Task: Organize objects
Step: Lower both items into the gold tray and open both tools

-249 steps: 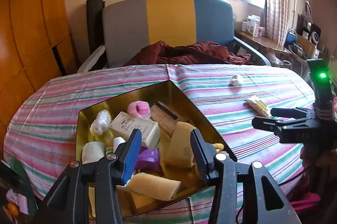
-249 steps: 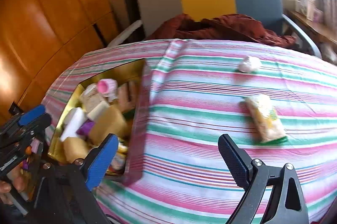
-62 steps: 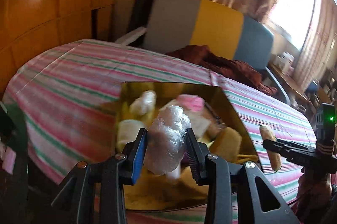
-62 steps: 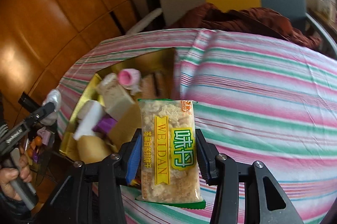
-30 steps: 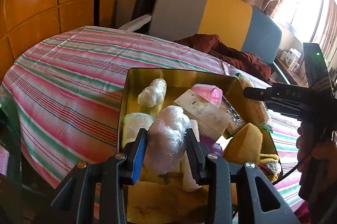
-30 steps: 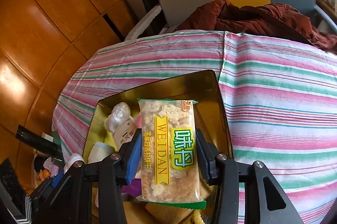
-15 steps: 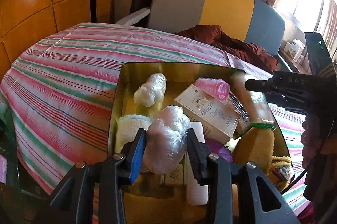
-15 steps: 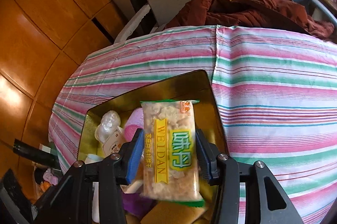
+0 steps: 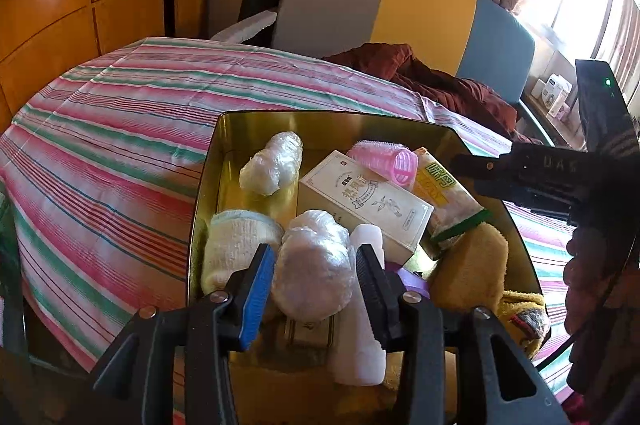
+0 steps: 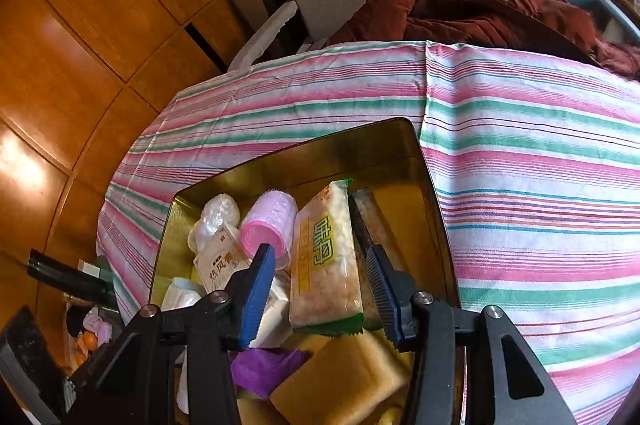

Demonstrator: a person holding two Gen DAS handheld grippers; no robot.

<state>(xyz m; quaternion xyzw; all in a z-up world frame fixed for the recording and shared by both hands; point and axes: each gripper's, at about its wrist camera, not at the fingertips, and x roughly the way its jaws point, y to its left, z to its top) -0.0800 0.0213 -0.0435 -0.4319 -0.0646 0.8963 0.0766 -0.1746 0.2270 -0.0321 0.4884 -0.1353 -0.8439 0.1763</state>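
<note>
Legible markings, both views. Snack packet [image 10: 325,257], lying in the gold tin [image 10: 404,145]: large green characters on a yellow-green patch, reading 味丹 as best I can tell; a yellow band along its left side carries Latin capitals too foreshortened to read here. Same packet in the left wrist view [image 9: 444,193]: green characters repeat at its far end. White carton [image 9: 366,203], near middle of the tin: bold dark characters beginning 热, the rest unclear, with a small plant drawing and a fine-print oval, unreadable. Right hand-held gripper [image 9: 532,169] body, at right: faint stamped letters, possibly "DAS", uncertain. Green indicator light above it.
</note>
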